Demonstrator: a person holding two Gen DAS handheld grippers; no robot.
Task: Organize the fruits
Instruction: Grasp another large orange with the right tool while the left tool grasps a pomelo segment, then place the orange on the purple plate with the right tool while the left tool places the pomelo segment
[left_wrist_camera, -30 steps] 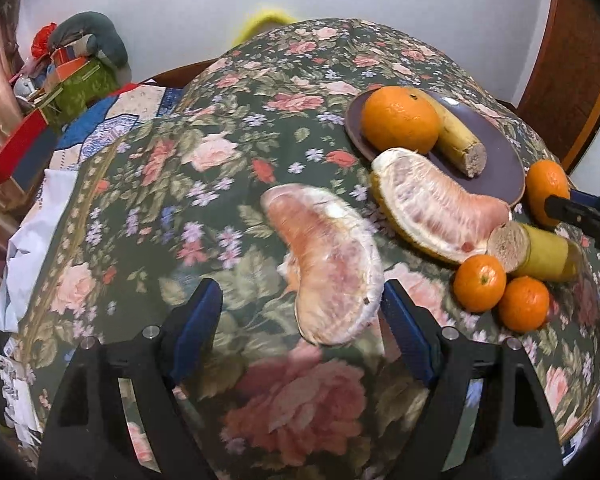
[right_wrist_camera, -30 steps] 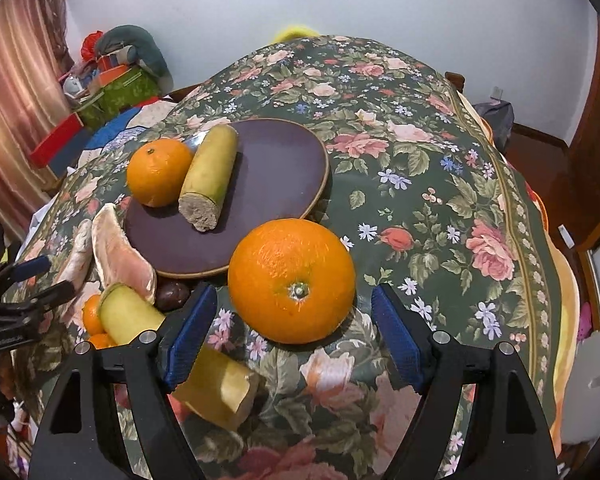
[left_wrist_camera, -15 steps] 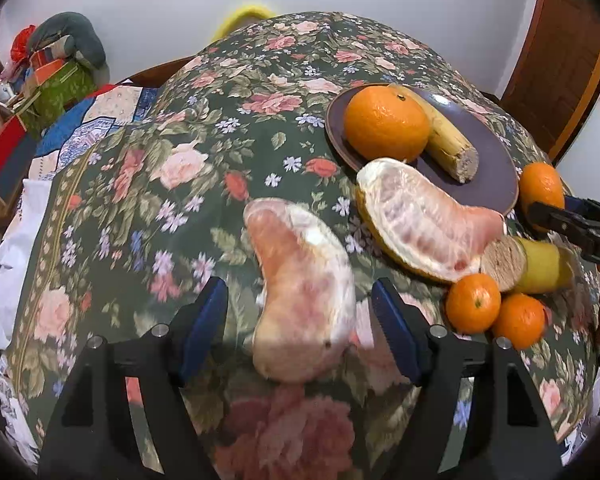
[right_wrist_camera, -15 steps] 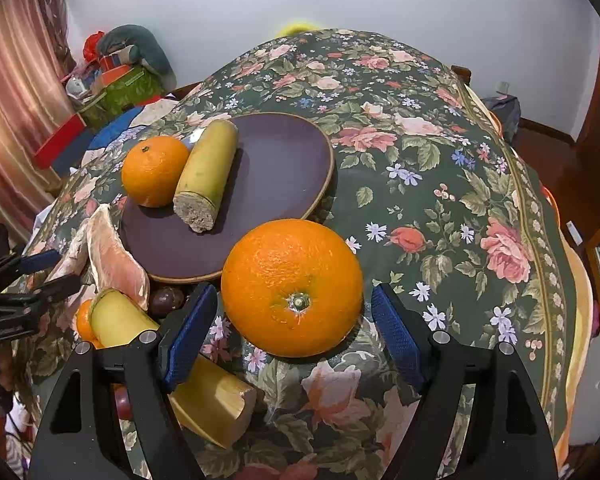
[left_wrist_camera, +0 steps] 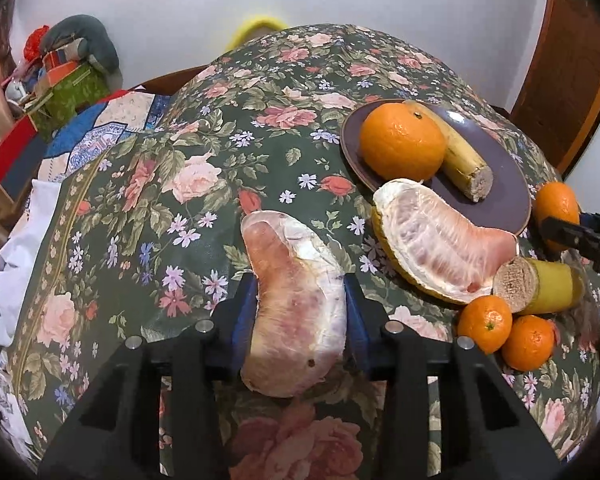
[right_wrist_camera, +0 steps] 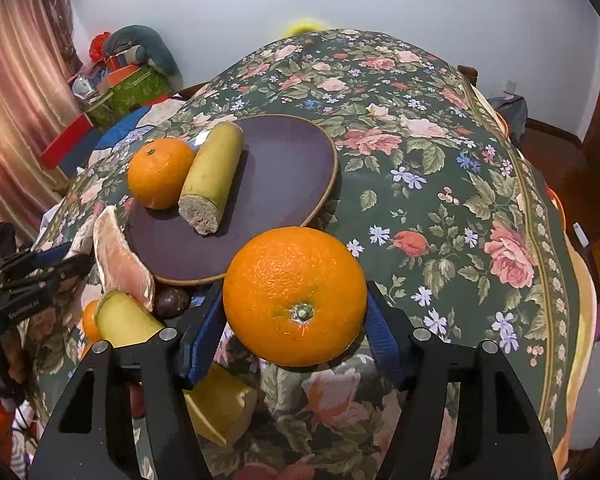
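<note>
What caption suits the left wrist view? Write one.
Left gripper clamps a peeled pomelo segment on the floral tablecloth, beside the fruit plate.

Fruit cluster [left_wrist_camera: 512, 312] beside bare tablecloth [left_wrist_camera: 172, 200]

A plain white wall [right_wrist_camera: 400, 4] closes the far side of the room, lit evenly and softly. Pinkish curtains [right_wrist_camera: 16, 92] hang at the left. Beside them sits a heap of boxes and cloth [right_wrist_camera: 128, 68], topped by what may be a grey cushion. Dark wooden floor [right_wrist_camera: 556, 148] shows at the right, near a brown wooden door [left_wrist_camera: 568, 68]. A flowered tablecloth [right_wrist_camera: 440, 184] covers the table.
</note>
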